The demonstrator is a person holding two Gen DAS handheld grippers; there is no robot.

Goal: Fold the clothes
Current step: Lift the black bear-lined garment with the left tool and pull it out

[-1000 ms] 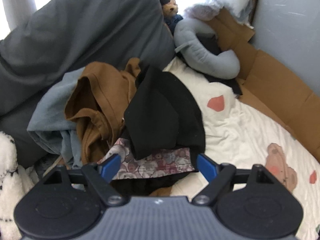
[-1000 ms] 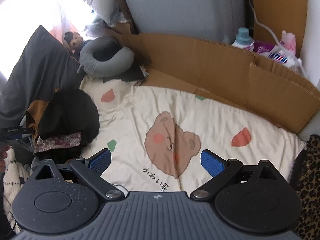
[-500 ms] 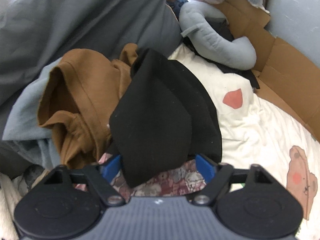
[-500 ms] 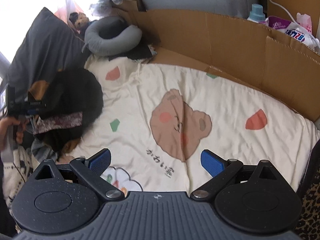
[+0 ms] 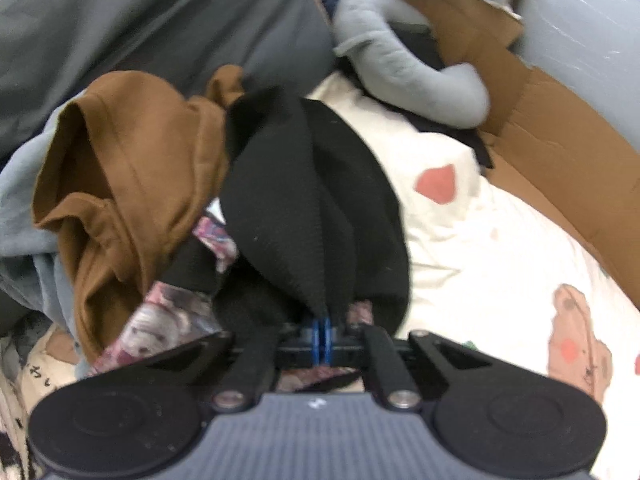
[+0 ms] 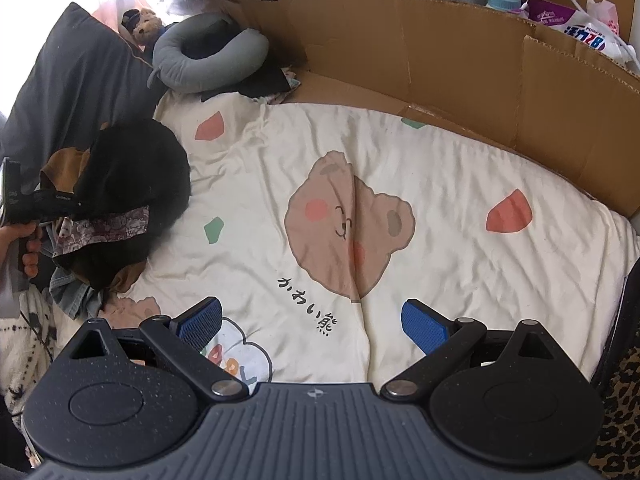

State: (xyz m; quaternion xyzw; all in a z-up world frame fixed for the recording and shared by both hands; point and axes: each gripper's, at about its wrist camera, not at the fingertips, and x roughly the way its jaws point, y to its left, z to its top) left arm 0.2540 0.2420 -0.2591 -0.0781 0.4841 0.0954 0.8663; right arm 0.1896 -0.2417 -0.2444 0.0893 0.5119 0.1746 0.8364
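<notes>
A pile of clothes lies at the left of the bed: a black garment (image 5: pixel 308 200) on top, a brown one (image 5: pixel 132 168) beside it, a floral piece (image 5: pixel 168 320) underneath and grey-blue fabric (image 5: pixel 24 232) at the far left. My left gripper (image 5: pixel 322 332) is shut on the near edge of the black garment. The right wrist view shows the same black garment (image 6: pixel 132 168) with the left gripper (image 6: pixel 78 203) at its edge, held by a hand (image 6: pixel 24 244). My right gripper (image 6: pixel 312 322) hovers open over the cream bear-print quilt (image 6: pixel 440 240), holding nothing.
A grey U-shaped pillow (image 6: pixel 208 60) and a small teddy bear (image 6: pixel 146 24) lie at the head of the bed. Brown cardboard (image 6: pixel 400 48) lines the far side. A dark grey pillow (image 5: pixel 140 20) rises behind the pile. Bottles and bags (image 6: pixel 560 20) sit beyond the cardboard.
My left gripper moved forward into the pile and closed on the black garment's edge. The right gripper shifted closer over the quilt, staying open.
</notes>
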